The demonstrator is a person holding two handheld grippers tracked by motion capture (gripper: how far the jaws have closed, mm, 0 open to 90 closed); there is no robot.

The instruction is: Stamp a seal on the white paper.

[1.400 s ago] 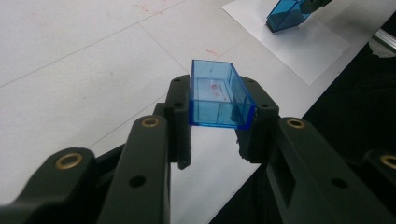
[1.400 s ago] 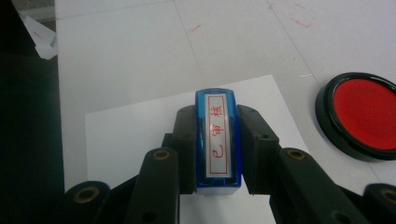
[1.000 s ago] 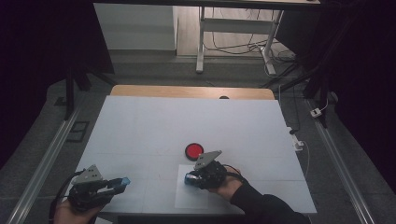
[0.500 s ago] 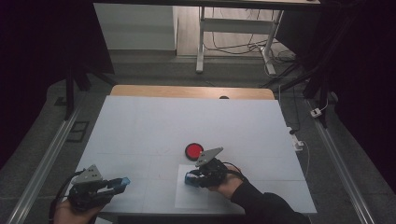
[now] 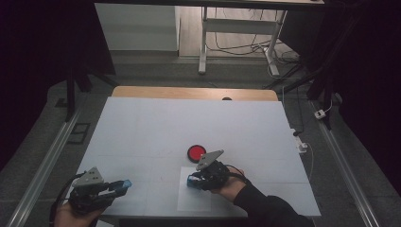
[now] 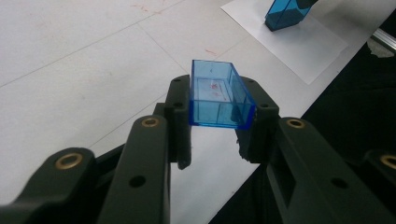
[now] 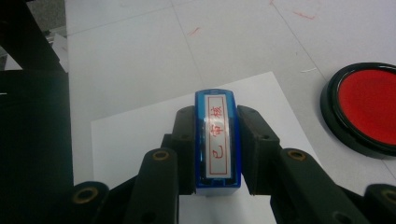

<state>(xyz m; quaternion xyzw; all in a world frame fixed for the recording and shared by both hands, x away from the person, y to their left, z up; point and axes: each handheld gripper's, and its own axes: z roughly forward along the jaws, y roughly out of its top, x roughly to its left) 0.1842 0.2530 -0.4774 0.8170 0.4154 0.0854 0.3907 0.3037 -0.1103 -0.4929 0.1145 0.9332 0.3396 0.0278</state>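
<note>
Stamp, blue-bodied with a red-lettered label on top, is sitting clamped between the jaws of the right gripper, over the white paper sheet near the table's front edge; whether its base is touching the paper cannot be told. Judging by its look, it is handling as a light, rigid plastic block with smooth, possibly slippery faces, so holding it across the long flat sides (as it is being held) seems soundest. Left gripper is closing on a clear blue cap, an open-ended rectangular shell, held above the table's front-left corner. Right gripper view is showing the label and the red ink pad close beside the paper. High view is showing how far apart the two grippers are sitting.
</note>
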